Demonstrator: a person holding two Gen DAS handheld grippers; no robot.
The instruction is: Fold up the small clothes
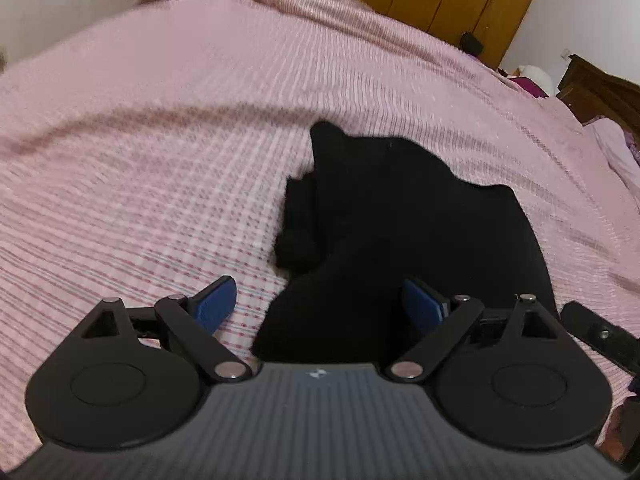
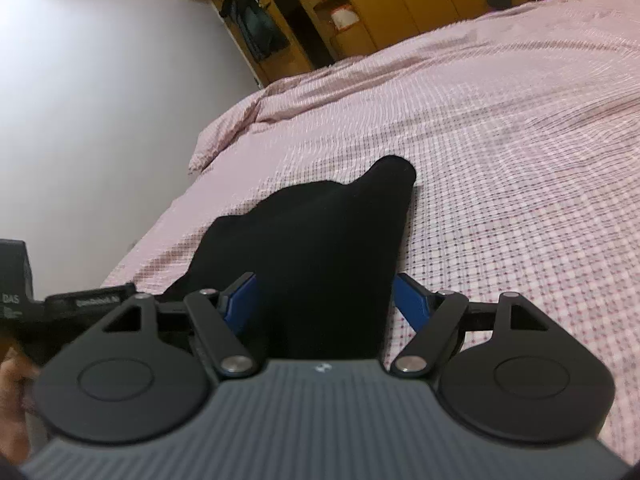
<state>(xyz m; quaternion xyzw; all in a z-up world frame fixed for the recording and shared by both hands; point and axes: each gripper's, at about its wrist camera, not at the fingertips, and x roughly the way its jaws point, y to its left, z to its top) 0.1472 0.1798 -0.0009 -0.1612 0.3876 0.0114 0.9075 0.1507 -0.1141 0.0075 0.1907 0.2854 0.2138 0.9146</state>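
Observation:
A small black garment [image 1: 400,220] lies bunched on the pink checked bedspread [image 1: 160,140]. My left gripper [image 1: 320,304] is open wide just above its near edge. The left blue pad [image 1: 216,304] is over bare bedspread and the right one is over the cloth. In the right wrist view the same black garment [image 2: 320,232] runs away from me to a raised point. My right gripper [image 2: 326,300] stands open with the near end of the cloth between its blue pads [image 2: 412,300], which do not pinch it.
Pink bedspread [image 2: 520,160] stretches far and right. A yellow wooden wardrobe [image 2: 400,0] stands beyond the bed, with a white wall at left. A dark wooden nightstand [image 1: 600,88] and a pillow [image 1: 616,148] sit far right. Part of the other gripper [image 2: 80,304] and a hand [image 2: 12,372] show at the left edge.

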